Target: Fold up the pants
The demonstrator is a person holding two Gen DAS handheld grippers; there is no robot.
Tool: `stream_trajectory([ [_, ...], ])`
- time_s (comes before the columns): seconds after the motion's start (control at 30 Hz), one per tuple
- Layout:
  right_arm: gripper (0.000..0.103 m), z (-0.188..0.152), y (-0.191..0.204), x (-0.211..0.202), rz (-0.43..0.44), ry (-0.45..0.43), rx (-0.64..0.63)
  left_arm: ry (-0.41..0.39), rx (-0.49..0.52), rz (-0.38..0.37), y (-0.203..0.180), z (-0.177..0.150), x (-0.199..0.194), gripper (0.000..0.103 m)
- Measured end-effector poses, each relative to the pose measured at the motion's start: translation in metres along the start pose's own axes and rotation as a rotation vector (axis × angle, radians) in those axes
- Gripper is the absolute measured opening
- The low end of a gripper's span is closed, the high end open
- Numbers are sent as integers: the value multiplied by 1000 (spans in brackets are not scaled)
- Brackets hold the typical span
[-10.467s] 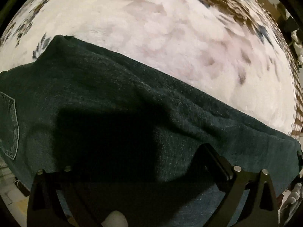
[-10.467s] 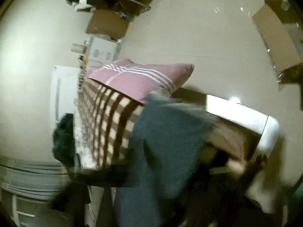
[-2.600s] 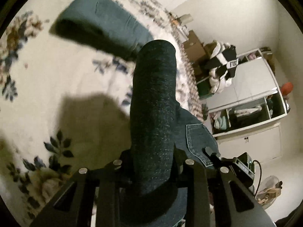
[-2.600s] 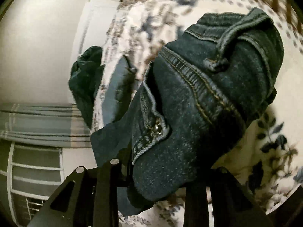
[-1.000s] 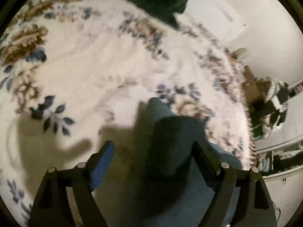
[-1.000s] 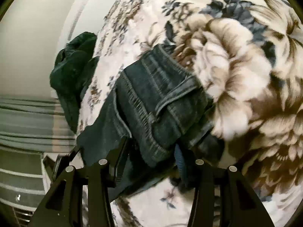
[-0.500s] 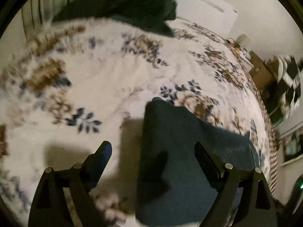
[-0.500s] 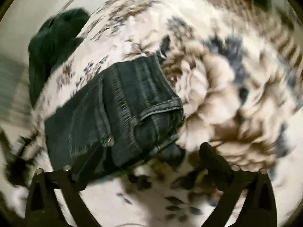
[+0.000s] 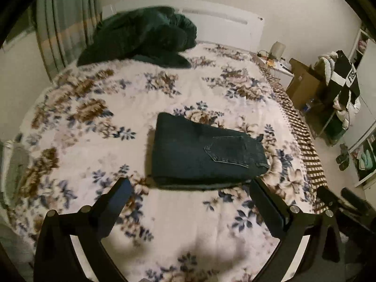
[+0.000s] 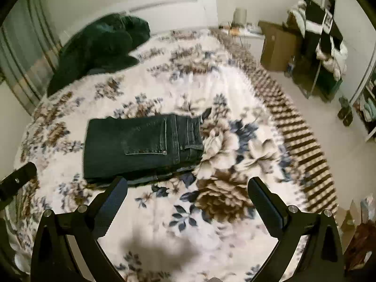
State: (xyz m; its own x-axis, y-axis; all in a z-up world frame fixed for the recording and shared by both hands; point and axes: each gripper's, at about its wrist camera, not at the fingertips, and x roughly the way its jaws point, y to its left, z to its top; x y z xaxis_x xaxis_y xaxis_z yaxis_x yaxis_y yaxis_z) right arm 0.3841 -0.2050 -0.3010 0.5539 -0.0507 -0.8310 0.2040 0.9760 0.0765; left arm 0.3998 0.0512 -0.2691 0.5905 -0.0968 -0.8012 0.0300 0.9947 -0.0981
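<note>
A moment ago both grippers were right down at the pants, and a bit before that each one pinched denim. Now the left gripper (image 9: 189, 188) and the right gripper (image 10: 188, 185) are pulled back above the bed (image 9: 192, 230), each with its fingers spread wide and nothing between them. The pants (image 9: 202, 155) lie alone near the middle of the bed, folded into a flat, thick block with a back pocket on top. So the folding looks done; I think the only thing left might be a little tidy.

The right view shows the waistband end (image 10: 188, 134) with its stacked layers, a bit uneven at the near edge. The left view shows the smooth folded end instead. Both show a dark heap (image 9: 141, 35) at the far left corner of the bed, well apart from the pants.
</note>
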Motion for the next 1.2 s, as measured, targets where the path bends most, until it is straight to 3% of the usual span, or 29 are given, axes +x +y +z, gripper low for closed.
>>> stream_trajectory([
  [0.4,103,-19,-41,-248,71,-173,-60,-131,17,65,-49,-34,-191,103],
  [0.7,103,-45,-51,-393,118,-255,-124,-205,-2,93,-57,-57,-297,103],
  [0.9,103,-64,-43,-461,120,-299,-148,-238,7,98,-53,-71,-338,103],
  [1.2,103,-80,-35,-490,127,-301,-152,-260,28,127,-48,-89,-357,103],
])
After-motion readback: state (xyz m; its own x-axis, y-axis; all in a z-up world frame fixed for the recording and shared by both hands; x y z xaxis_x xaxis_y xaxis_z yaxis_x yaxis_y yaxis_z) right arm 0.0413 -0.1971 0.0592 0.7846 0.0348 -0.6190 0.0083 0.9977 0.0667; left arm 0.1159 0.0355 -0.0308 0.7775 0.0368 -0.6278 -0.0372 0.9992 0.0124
